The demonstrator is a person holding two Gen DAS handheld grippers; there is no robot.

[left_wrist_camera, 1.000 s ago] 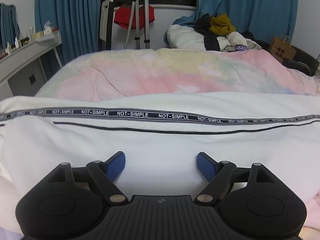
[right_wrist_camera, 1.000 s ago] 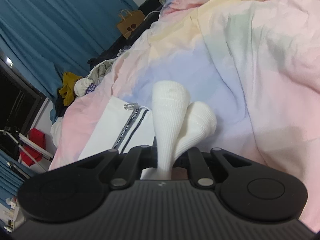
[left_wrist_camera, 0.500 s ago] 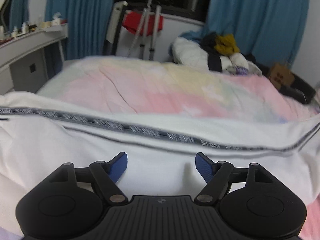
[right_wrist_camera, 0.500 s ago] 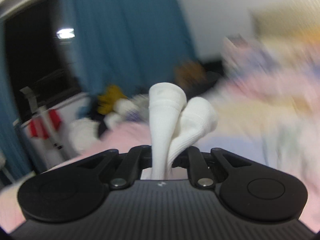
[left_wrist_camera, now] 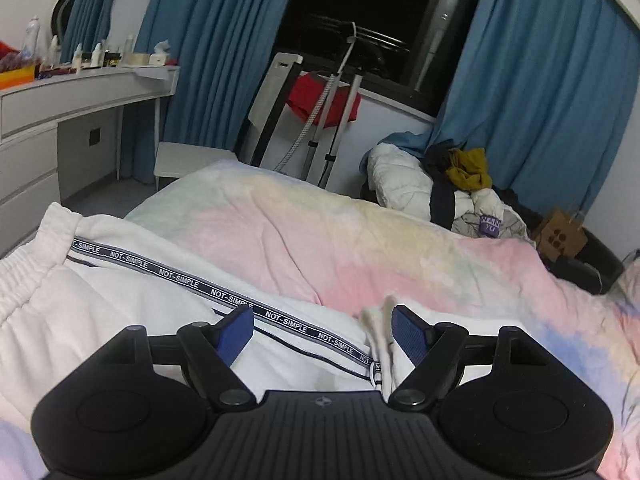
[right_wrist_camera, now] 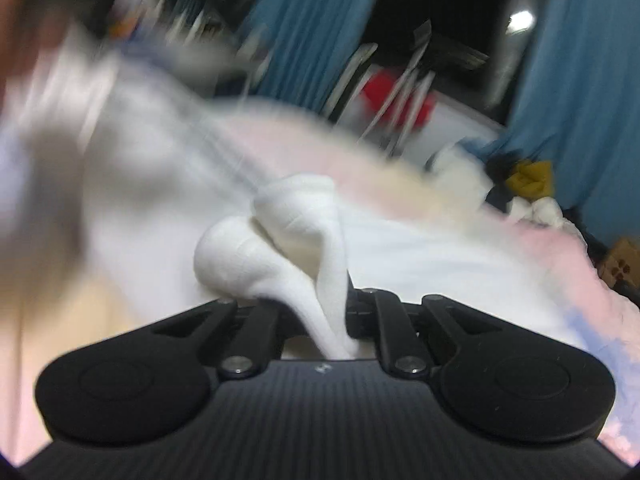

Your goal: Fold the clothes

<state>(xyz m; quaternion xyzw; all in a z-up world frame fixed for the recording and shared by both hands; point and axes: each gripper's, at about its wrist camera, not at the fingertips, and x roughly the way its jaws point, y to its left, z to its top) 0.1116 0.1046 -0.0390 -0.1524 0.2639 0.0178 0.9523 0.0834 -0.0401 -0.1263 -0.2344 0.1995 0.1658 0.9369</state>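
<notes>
One bed (left_wrist_camera: 320,240) fills both views, under one pastel duvet. One pair of white trousers (left_wrist_camera: 120,300) with a lettered stripe lies across it from 9 to 5 o'clock. The left gripper (left_wrist_camera: 322,334) hangs above them, fingers spread. The right gripper (right_wrist_camera: 316,316) pinches two white cuffs (right_wrist_camera: 292,240).

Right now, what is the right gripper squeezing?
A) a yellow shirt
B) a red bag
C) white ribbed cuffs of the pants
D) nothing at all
C: in the right wrist view, the right gripper is shut on the white ribbed cuffs, which stick up between its nearly closed jaws.
</notes>
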